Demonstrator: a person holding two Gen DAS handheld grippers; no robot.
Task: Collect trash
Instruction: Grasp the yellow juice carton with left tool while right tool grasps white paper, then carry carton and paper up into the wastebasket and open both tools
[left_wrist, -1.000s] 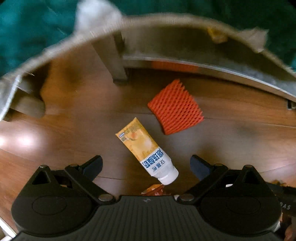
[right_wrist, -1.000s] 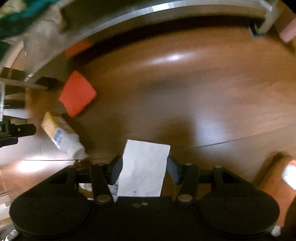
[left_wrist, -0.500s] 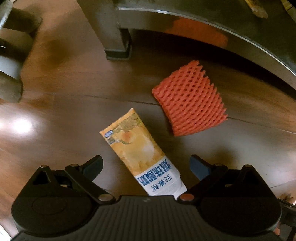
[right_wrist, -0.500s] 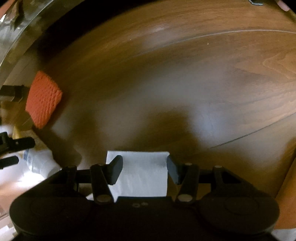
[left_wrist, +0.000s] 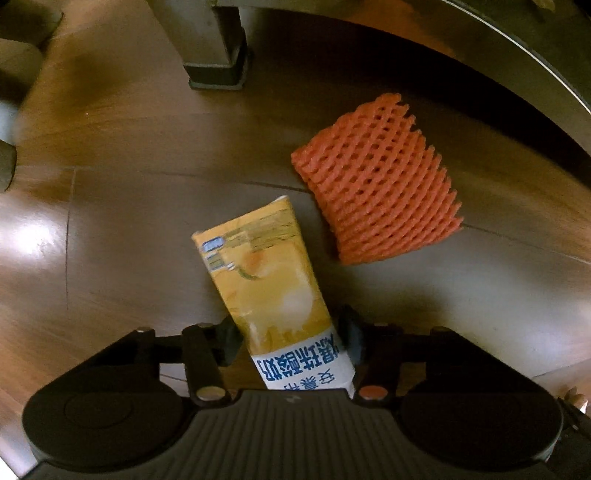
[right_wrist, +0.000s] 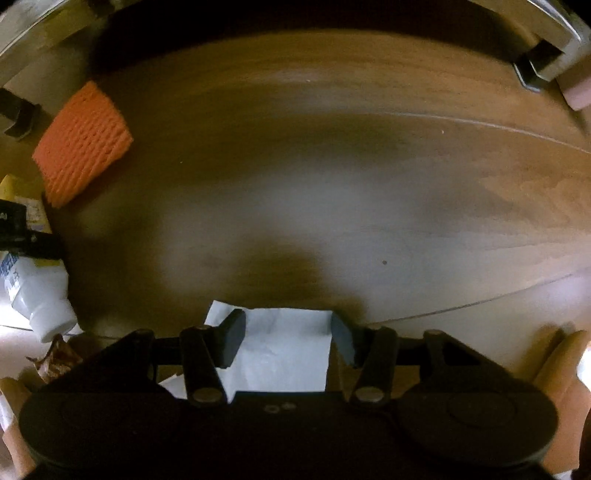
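Left gripper (left_wrist: 290, 341) jaws have just been closing and now pinch the yellow pouch (left_wrist: 271, 288) near its white capped end, pads pressing both sides. Right gripper (right_wrist: 286, 343) jaws straddle a white paper scrap (right_wrist: 284, 350); whether the pads actually press it I cannot tell (the paper sits between them, edges close to both pads). Taking the pouch as landmark: it lies flat on the wooden floor (left_wrist: 129, 229), sealed end pointing away from the left gripper, and the orange foam net (left_wrist: 376, 184) sits just beside that far end, apart from it, nearer the table leg (left_wrist: 214, 48). From the right wrist view a brown wrapper bit (right_wrist: 55, 356) lies near the pouch's cap. Handling guess: pouch is light, soft, slick film, likely to buckle or slide, so gripping across the stiffer neck by the cap looks sensible. Paper is featherlight and limp, needs a full pinch on an edge. Foam net is springy, squashes easily, any spot across its width works.
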